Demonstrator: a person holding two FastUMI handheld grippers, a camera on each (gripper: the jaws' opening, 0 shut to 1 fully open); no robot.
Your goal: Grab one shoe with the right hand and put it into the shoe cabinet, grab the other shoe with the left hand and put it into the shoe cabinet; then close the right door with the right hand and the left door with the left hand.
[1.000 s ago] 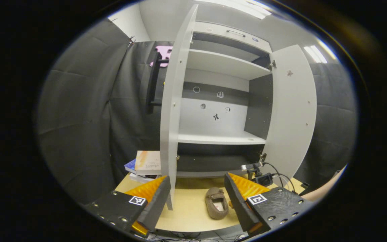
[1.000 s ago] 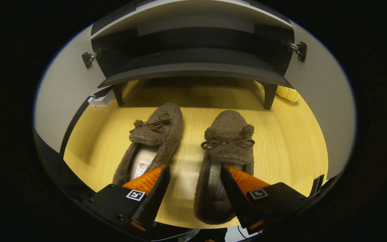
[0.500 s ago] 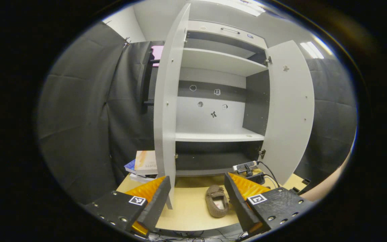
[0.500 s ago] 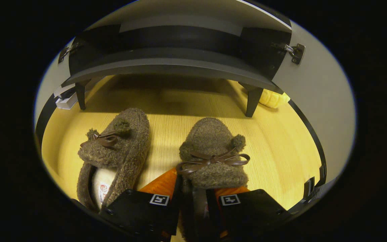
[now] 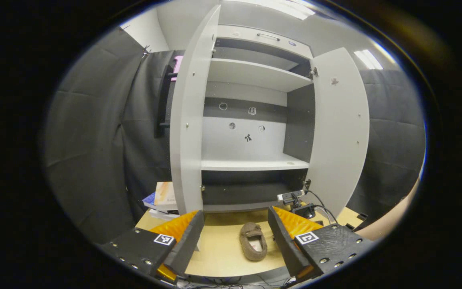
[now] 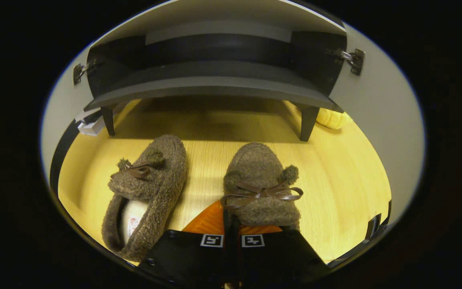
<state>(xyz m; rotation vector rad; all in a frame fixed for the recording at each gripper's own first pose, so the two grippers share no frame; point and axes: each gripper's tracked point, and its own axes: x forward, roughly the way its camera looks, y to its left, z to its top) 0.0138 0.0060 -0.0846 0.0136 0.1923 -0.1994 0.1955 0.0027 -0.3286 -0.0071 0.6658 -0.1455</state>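
- In the right gripper view, the right gripper (image 6: 231,237) has its fingers drawn in until almost no gap is left between them, pinched on the left rim of the right shoe (image 6: 261,188); the rim itself is hidden between them, so the hold is a judgement from how they stand.
- That shoe lies straight out at 12 o'clock from the gripper, heel nearest, toe farthest, so its long axis points at the cabinet. The coming move, as I judge it, is a lift and a carry along that same line.
- Just beside it at 10 o'clock lies the left shoe (image 6: 146,192) on the worktop (image 6: 335,188), apart from the gripper, its toe leaning toward 1 o'clock.
- Beyond both toes, at 12 o'clock, is the dark bottom shelf (image 6: 215,80) of the shoe cabinet, raised on short legs; the shoe must rise to clear its front edge.
- In the left gripper view, the left gripper (image 5: 235,228) is wide open and holds nothing, well back from the shoes.
- A shoe lies on the worktop between its fingers at 12 o'clock, toe away.
- Farther off, the left door (image 5: 187,120) and right door (image 5: 337,128) are both open.
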